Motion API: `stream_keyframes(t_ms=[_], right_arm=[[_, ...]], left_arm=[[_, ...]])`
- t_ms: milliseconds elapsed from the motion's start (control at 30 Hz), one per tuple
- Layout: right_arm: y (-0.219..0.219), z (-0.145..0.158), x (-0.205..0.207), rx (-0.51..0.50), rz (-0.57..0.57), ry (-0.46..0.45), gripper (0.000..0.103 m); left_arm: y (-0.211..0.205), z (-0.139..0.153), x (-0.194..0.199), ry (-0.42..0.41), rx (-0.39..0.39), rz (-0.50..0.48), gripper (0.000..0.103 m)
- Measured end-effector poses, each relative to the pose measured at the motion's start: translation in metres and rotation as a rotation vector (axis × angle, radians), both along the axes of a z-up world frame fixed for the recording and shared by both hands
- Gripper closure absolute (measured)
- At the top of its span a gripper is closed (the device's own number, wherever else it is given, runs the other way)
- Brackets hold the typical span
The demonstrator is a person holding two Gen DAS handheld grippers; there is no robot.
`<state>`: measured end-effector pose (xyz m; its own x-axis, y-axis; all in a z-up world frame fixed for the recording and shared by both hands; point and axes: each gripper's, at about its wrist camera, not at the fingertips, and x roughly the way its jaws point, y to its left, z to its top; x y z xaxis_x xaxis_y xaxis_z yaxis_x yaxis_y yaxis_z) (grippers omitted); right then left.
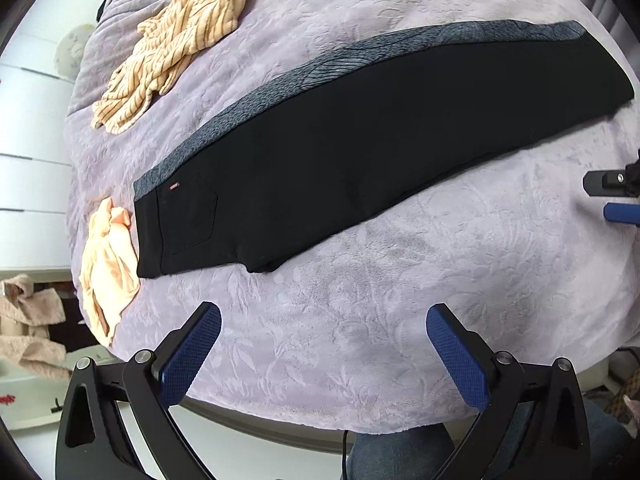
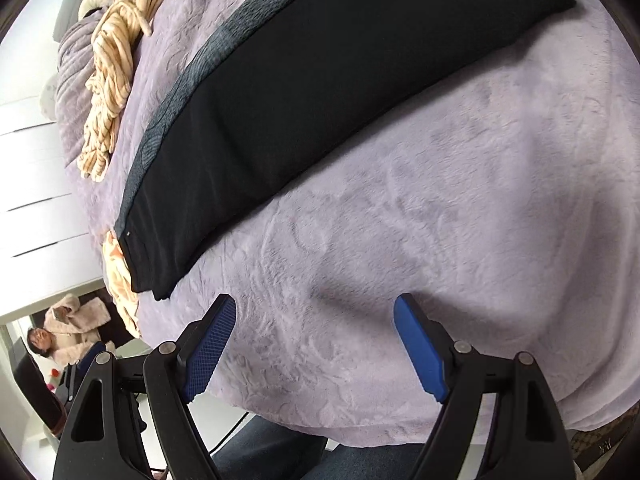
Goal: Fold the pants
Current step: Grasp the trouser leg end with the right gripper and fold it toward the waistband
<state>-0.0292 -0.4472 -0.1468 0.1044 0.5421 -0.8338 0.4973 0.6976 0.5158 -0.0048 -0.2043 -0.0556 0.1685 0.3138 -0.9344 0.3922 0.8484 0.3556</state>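
Black pants (image 1: pixel 340 152) with a grey patterned side stripe lie flat on the lilac blanket (image 1: pixel 360 320), folded lengthwise, waistband at the left with a back pocket showing. My left gripper (image 1: pixel 324 316) hovers open over bare blanket in front of the pants, nothing between its blue pads. In the right wrist view the same pants (image 2: pixel 320 92) run diagonally from lower left to upper right. My right gripper (image 2: pixel 314 308) is open over the blanket (image 2: pixel 440 240), just short of the pants' near edge. The right gripper's fingertips (image 1: pixel 616 200) peek in at the left view's right edge.
A striped peach garment (image 1: pixel 172 48) lies bunched at the far left of the bed, and a plain peach cloth (image 1: pixel 108 264) sits by the waistband. White drawers (image 1: pixel 32 184) stand beyond the bed's left side. A person in a fluffy coat (image 2: pixel 68 332) stands lower left. Jeans-clad legs (image 2: pixel 272 452) show below.
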Motion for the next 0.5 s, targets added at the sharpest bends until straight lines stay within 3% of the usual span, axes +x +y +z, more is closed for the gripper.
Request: stream_keyframes(t_ms=[133, 267, 500], right_arm=[[-0.016, -0.003, -0.007, -0.007, -0.035, 0.01, 0.019], [-0.035, -0.002, -0.011, 0.007, -0.094, -0.024, 0.019], [-0.084, -0.002, -0.012, 0.044, -0.299, -0.102, 0.019]], left_arm=[[-0.007, -0.003, -0.002, 0.0, 0.001, -0.037, 0.0], [-0.008, -0.015, 0.007, 0.041, -0.008, -0.005, 0.0], [-0.031, -0.02, 0.024, 0.075, -0.042, 0.016, 0.0]])
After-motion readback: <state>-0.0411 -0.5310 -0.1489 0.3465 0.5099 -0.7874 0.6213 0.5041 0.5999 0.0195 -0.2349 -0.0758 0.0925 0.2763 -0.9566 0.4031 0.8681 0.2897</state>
